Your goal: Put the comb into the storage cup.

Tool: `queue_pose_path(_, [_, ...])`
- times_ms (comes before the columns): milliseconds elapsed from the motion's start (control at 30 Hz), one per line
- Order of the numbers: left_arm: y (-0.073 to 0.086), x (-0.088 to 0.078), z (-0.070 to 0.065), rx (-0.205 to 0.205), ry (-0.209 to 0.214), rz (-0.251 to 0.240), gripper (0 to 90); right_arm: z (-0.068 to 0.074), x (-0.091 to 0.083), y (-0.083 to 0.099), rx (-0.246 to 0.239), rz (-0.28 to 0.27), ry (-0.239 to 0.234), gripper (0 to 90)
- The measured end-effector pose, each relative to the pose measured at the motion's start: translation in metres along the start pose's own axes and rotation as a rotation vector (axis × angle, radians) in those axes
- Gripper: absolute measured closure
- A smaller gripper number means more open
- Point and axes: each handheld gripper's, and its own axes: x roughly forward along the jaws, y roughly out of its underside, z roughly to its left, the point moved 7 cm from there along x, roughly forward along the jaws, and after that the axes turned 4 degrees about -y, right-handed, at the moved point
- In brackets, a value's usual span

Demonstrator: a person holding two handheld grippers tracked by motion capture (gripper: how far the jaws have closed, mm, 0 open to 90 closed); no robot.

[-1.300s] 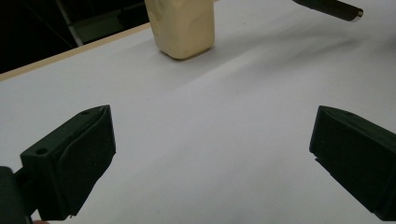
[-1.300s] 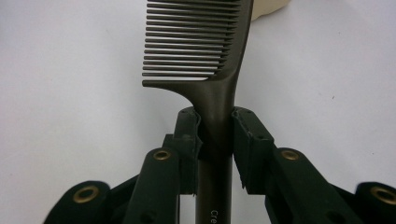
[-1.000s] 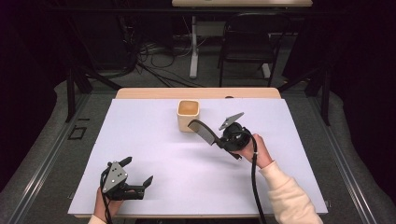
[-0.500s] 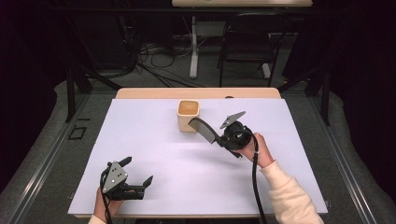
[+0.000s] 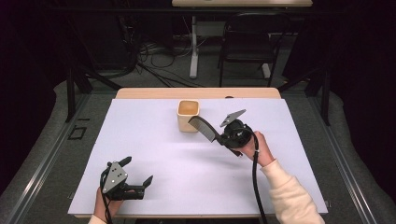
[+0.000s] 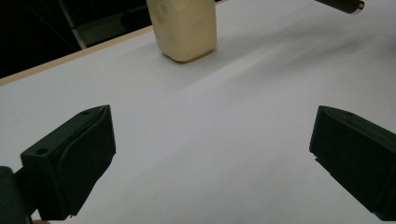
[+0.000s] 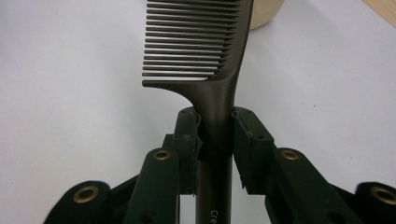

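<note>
While the right gripper (image 5: 223, 136) clamps the comb (image 5: 204, 128) by its handle, jaws pressed on both sides of it, the comb sits lifted off the table (image 5: 154, 140), toothed end pointing far-left at the cup (image 5: 188, 115). Tip is just beside the cup's near-right rim, maybe overlapping it from above; can't tell if touching.

Step in hand, by my read: drop the comb into the cup.
- Tilt the comb more upright first, so the tip goes in w/o catching the rim.
- Cup looks light and nothing pins it; a sideways knock could tip or slide it. Go in from above, not from the side.
- Grip is on the handle near the teeth, per the right gripper view (image 7: 215, 128); most of the handle runs back between the jaws. Let go only once the tip is well inside.

Left gripper (image 5: 137, 175) rests near-left, jaws wide apart, nothing between them. It's well apart from the cup, but could come steady it if needed.

Room: wide bare table left and near of the cup. Far edge is close behind the cup, so don't push that way. Right edge is well off from the right hand (image 5: 258, 148); its cable (image 5: 256, 186) trails toward the near edge, mind the drag.
</note>
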Motion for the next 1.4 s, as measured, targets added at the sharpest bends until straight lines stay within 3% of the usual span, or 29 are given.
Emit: queue_pose_path(1400, [0.001,0.001,0.001,0.002,-0.002,0.004,0.3,-0.015,-0.006,-0.029,-0.01,-0.051,0.029,72.3])
